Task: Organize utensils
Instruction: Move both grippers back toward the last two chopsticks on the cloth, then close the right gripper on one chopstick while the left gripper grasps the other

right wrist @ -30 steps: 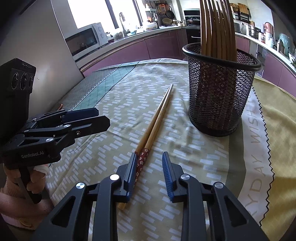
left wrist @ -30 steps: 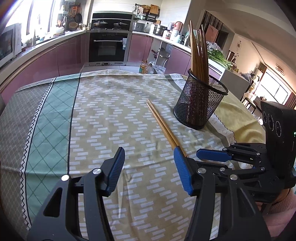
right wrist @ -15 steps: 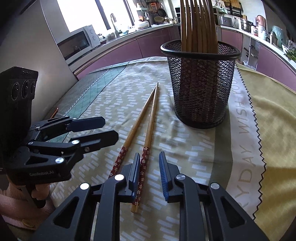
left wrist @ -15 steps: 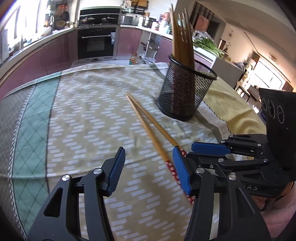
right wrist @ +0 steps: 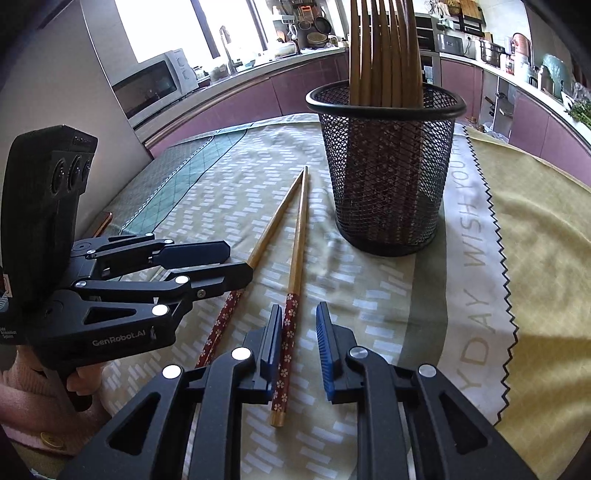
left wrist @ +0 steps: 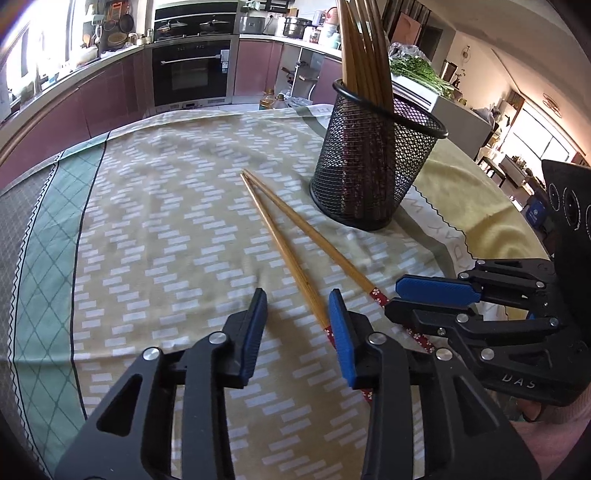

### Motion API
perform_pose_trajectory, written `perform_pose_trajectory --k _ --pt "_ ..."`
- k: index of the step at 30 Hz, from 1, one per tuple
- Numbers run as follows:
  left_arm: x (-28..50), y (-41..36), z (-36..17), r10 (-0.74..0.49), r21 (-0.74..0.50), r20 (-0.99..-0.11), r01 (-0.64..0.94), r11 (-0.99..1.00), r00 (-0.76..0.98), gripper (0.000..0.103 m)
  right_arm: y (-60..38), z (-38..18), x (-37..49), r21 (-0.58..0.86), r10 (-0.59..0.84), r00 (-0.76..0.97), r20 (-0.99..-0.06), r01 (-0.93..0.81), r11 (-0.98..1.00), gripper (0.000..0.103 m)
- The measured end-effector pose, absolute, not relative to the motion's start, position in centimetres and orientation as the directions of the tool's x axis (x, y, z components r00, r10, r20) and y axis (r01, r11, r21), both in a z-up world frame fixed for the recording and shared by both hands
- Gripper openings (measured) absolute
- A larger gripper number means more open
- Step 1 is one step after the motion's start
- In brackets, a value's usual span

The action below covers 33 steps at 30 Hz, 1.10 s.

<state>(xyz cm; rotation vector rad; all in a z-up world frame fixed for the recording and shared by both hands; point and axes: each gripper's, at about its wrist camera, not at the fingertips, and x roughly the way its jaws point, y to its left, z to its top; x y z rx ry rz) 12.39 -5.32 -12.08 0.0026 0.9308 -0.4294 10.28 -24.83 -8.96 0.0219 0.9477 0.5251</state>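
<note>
Clearly, left hand-held gripper (right wrist: pixel 229 264) reads "GenRobot.AI"; tablecloth (right wrist: pixel 476 280) "WISH YOU".

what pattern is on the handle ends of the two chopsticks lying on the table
Dark red with small white flowers on the chopsticks, clearest in the right wrist view.

You are working in strong daylight: the windows (right wrist: pixel 162 26) at the top left of the right wrist view are blown out to white, and a second glare patch sits at the far right edge of the left wrist view. Sun rakes across the tablecloth (left wrist: pixel 177 236), so the mesh holder (right wrist: pixel 386 177) throws a soft shadow and the cloth's right edge shows bright folds. Both views are sharp at centre, with heavy fisheye bending and dark vignetted corners.
</note>
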Motion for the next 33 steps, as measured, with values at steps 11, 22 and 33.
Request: perform_pose_trajectory --k 11,22,33 --pt "12.1 -5.3 -12.0 -0.367 -0.188 -0.777 0.367 0.911 0.512 0.025 -23.7 -9.1 12.2 0.233 0.429 0.485 -0.762 -0.412 0.881 0.018" --pt "11.6 -4.9 -12.0 -0.372 -0.193 -0.782 0.374 0.907 0.499 0.017 -24.4 -9.3 11.9 0.248 0.428 0.481 -0.765 -0.394 0.885 0.006" --pt "13.3 -4.5 -11.5 -0.345 -0.169 -0.789 0.359 0.918 0.509 0.026 -23.7 -8.9 12.1 0.203 0.414 0.495 -0.764 -0.426 0.882 0.011"
